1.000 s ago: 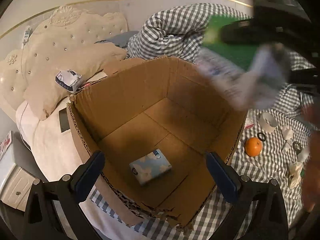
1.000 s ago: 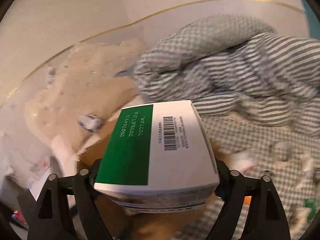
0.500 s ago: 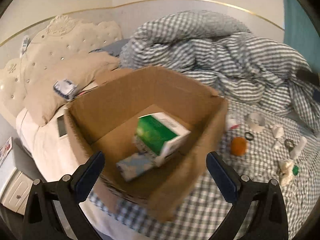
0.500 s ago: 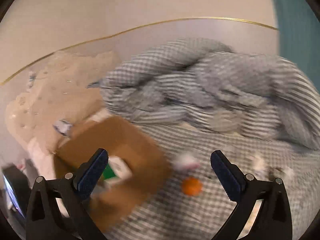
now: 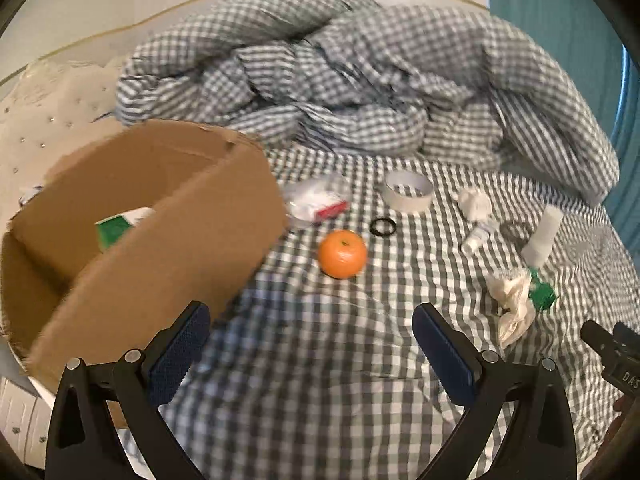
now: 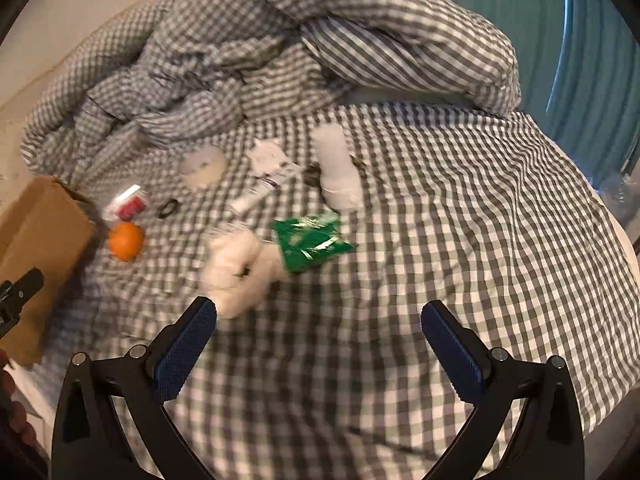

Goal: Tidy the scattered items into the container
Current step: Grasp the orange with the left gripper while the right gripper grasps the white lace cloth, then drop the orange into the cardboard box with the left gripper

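Left-wrist view: my left gripper (image 5: 311, 338) hung with its blue-padded fingers (image 5: 178, 350) spread wide and nothing between them, above the grey-and-white checked bedsheet (image 5: 320, 380). At the left stood the open brown cardboard box (image 5: 160, 248), with a green-and-white carton (image 5: 120, 226) showing over its near wall. Just beside the box's right corner lay a clear plastic packet with a red label (image 5: 320, 204); near it sat a round orange fruit (image 5: 343, 253), a small black ring (image 5: 383, 227) and a white roll of tape (image 5: 408, 196). Farther right lay a crumpled white tissue (image 5: 475, 204), a small white tube (image 5: 478, 236), a white cylindrical bottle (image 5: 543, 240) on its side, and a cream cloth wad (image 5: 514, 308) touching a green foil wrapper (image 5: 541, 294). A rumpled checked duvet (image 5: 340, 76) was heaped behind them. Right-wrist view: my right gripper (image 6: 319, 338) was likewise held wide apart and empty over the sheet (image 6: 460, 240), its left pad (image 6: 186, 350) just in front of the blurred cream wad (image 6: 240, 272). The green wrapper (image 6: 310, 242) lay against that wad, the bottle (image 6: 336, 168) beyond it, and the fruit (image 6: 127, 241) just beside the box (image 6: 40, 248) at the left edge.
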